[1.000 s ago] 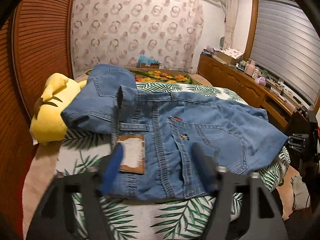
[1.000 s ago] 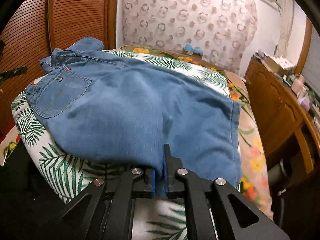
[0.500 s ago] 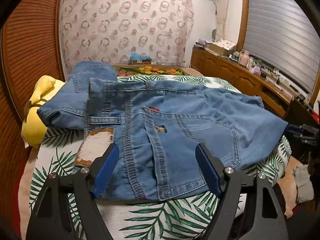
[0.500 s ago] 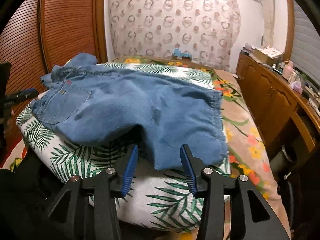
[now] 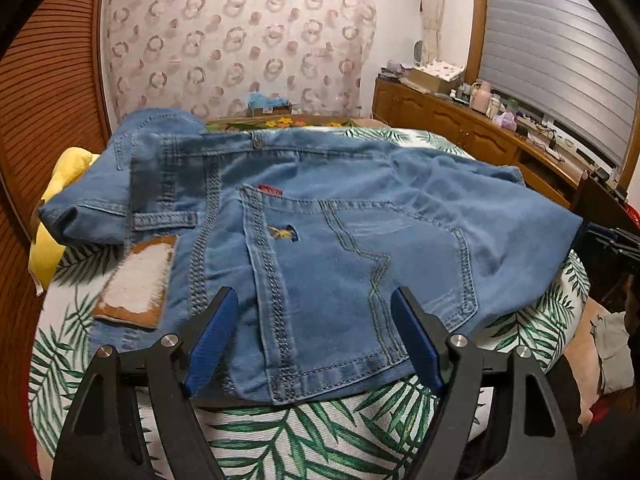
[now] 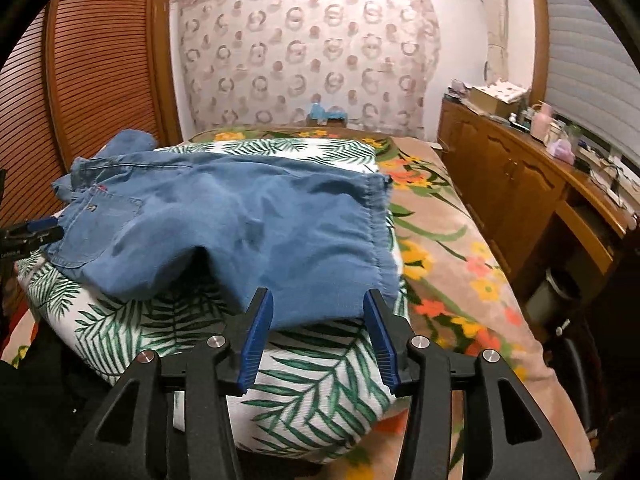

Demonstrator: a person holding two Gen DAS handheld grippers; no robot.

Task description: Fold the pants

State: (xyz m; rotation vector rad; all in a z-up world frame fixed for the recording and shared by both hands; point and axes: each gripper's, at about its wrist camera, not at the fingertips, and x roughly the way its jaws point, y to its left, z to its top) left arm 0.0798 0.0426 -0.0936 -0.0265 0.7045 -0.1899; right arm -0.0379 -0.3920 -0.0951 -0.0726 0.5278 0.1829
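Pants: matt blue denim, heavy raised stitching, rough brown leather-look patch worn white.
Quilt under them: matt woven cloth, palm-leaf print.
Left tongs: matt black plastic, ribbed blue pads, shiny metal bolts.
Upper left, slatted door: satin-finished wood.
Right edge, cabinet: glossy wood.

- My left gripper: black angular frame, blue ribbed pads, silver round screws on the finger joints.
- My right gripper: same black frame, blue pads, four silver screws showing.
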